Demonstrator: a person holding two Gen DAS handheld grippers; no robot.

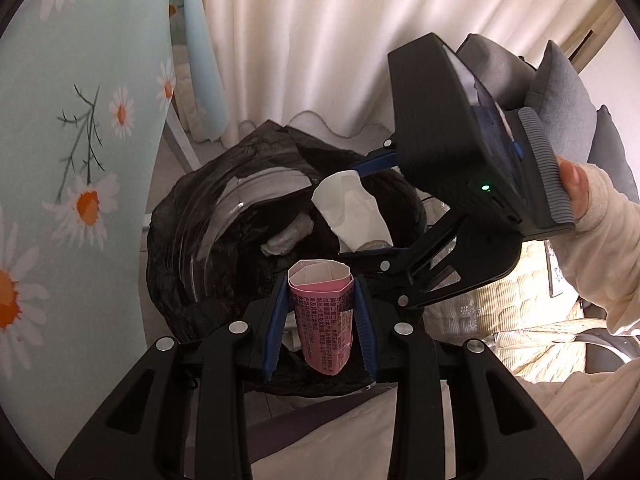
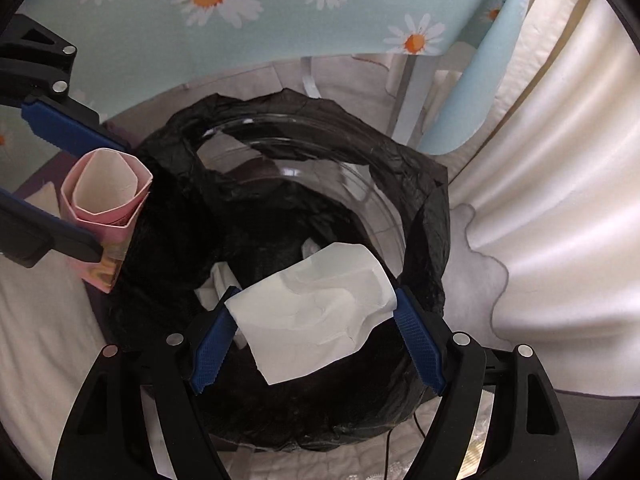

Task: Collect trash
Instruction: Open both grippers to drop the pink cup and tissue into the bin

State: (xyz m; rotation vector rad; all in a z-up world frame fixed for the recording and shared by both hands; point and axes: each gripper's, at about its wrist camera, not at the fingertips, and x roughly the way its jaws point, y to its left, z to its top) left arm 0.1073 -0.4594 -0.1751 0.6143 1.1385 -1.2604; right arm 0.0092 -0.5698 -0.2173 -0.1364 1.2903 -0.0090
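Note:
A trash bin lined with a black bag (image 1: 224, 216) (image 2: 424, 216) stands on the floor below both grippers. My left gripper (image 1: 322, 300) is shut on a pink rolled paper carton (image 1: 324, 316), held at the bin's near rim; it also shows in the right wrist view (image 2: 106, 200). My right gripper (image 2: 316, 312) is shut on a crumpled white paper (image 2: 316, 316), held over the bin's mouth; the paper also shows in the left wrist view (image 1: 348, 208). White scraps (image 2: 216, 280) lie inside the bin.
A daisy-print cloth (image 1: 80, 120) (image 2: 280, 12) hangs beside the bin. White curtains (image 1: 304, 40) (image 2: 560, 200) hang behind it. A grey cushion (image 1: 560, 96) lies at the right. A woven mat (image 1: 516, 300) lies on the floor.

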